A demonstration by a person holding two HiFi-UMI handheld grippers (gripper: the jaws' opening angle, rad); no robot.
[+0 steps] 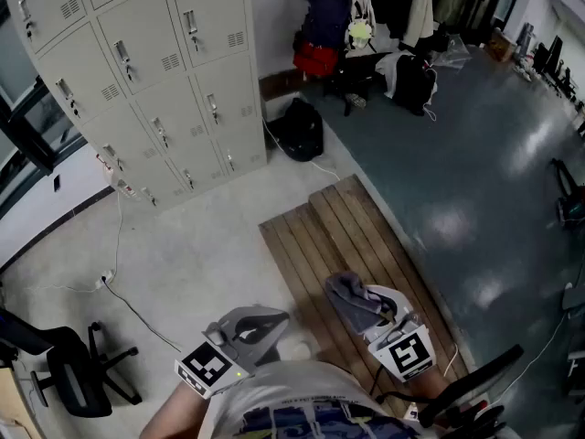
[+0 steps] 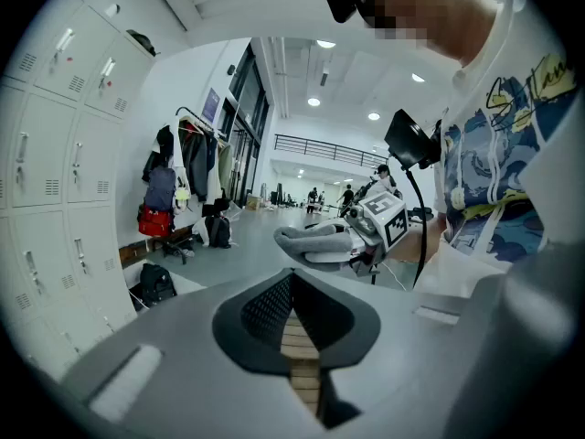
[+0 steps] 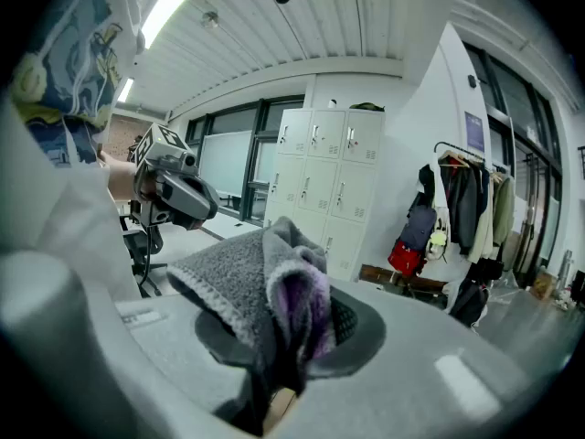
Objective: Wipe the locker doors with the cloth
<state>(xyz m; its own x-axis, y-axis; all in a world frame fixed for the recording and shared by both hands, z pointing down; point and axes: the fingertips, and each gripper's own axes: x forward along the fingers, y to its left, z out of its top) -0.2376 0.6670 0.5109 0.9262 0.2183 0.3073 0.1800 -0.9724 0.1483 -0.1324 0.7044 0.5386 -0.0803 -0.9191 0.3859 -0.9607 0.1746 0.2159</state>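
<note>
Over wood deck [image 1: 338, 227]: both tongs low, lockers [image 1: 155, 71] well apart; wiping not started.
Right tongs [image 1: 366, 307]: clenched on cloth [image 3: 265, 291], bunched ahead as wiping pad.
Left tongs [image 2: 294, 286]: closed, empty, spare.

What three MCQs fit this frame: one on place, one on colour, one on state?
1. The backpack sits:
A) on the floor by the lockers
B) on a chair
C) on a shelf

2. The cloth is mainly:
A) red
B) grey
C) yellow

3. The right hand-held gripper is:
A) open, empty
B) shut, empty
C) shut on the cloth

Answers:
1. A, the head view shows it on the floor at the lockers' right end.
2. B, the right gripper view shows grey pile.
3. C, the cloth is pinched between its jaws.
</note>
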